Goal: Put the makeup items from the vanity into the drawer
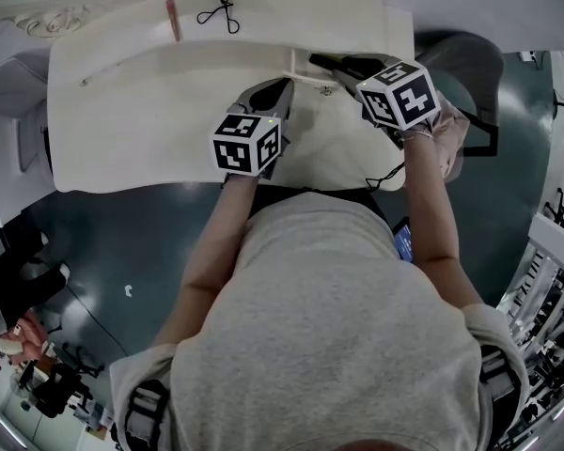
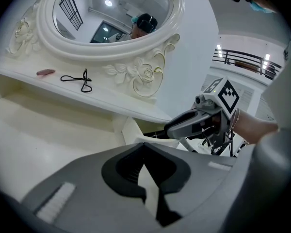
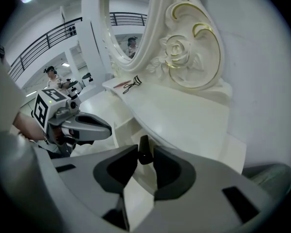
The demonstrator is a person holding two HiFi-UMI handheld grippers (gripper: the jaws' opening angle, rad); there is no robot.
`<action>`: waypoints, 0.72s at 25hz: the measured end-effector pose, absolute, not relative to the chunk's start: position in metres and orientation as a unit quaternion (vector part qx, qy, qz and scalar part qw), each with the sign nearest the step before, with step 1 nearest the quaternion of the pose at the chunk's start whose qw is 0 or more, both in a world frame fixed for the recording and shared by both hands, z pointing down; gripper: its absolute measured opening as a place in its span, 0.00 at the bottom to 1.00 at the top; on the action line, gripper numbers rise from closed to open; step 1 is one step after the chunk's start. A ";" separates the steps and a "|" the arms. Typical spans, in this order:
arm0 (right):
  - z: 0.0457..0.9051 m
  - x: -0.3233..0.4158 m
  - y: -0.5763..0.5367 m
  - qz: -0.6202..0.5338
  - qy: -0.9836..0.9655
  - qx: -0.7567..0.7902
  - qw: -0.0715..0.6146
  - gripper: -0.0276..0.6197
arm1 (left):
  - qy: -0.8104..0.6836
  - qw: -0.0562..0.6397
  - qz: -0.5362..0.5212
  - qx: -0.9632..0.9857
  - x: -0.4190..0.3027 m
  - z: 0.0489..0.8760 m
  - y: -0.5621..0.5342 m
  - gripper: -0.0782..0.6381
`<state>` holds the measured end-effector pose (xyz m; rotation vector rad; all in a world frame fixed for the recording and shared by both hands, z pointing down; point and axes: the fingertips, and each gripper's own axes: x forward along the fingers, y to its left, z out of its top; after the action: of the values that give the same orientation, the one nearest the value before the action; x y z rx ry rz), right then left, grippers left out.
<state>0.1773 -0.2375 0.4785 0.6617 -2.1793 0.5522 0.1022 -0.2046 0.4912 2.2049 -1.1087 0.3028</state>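
Pinched between my right gripper's (image 3: 145, 155) jaws is a small dark tube (image 3: 143, 148). Both jaws press against its sides and it stands nearly upright at their tips. Just past those tips are the pale walls of the open drawer (image 3: 122, 125), under the right end of the vanity (image 3: 184, 115). I hold the tube at the drawer's mouth, though I cannot tell whether its lower end is already inside.

My left gripper (image 2: 144, 166) has its jaws drawn together with nothing between them. It points at the same drawer from the left, close beside my right gripper but not touching it.

Farther out, on the raised shelf at the back of the vanity, a black eyelash curler (image 2: 77, 80) lies flat. A slim pink stick (image 2: 45, 72) lies just to its left, apart from it. Both rest below the carved white frame of the oval mirror (image 2: 111, 13). In the head view they sit at the far left of the shelf, well apart from both grippers.
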 end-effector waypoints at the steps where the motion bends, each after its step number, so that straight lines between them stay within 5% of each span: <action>1: 0.478 0.177 -0.237 0.217 -0.857 0.260 0.389 0.19 | -0.422 0.322 0.115 0.839 0.102 0.491 -0.204 0.12; 18: 0.481 0.181 -0.238 0.208 -0.853 0.258 0.403 0.19 | -0.440 0.323 0.102 0.832 0.095 0.489 -0.203 0.12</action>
<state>0.1815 -0.2382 0.4806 0.6529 -2.1544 0.5242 0.0953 -0.2032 0.4886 2.1839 -1.1539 0.2666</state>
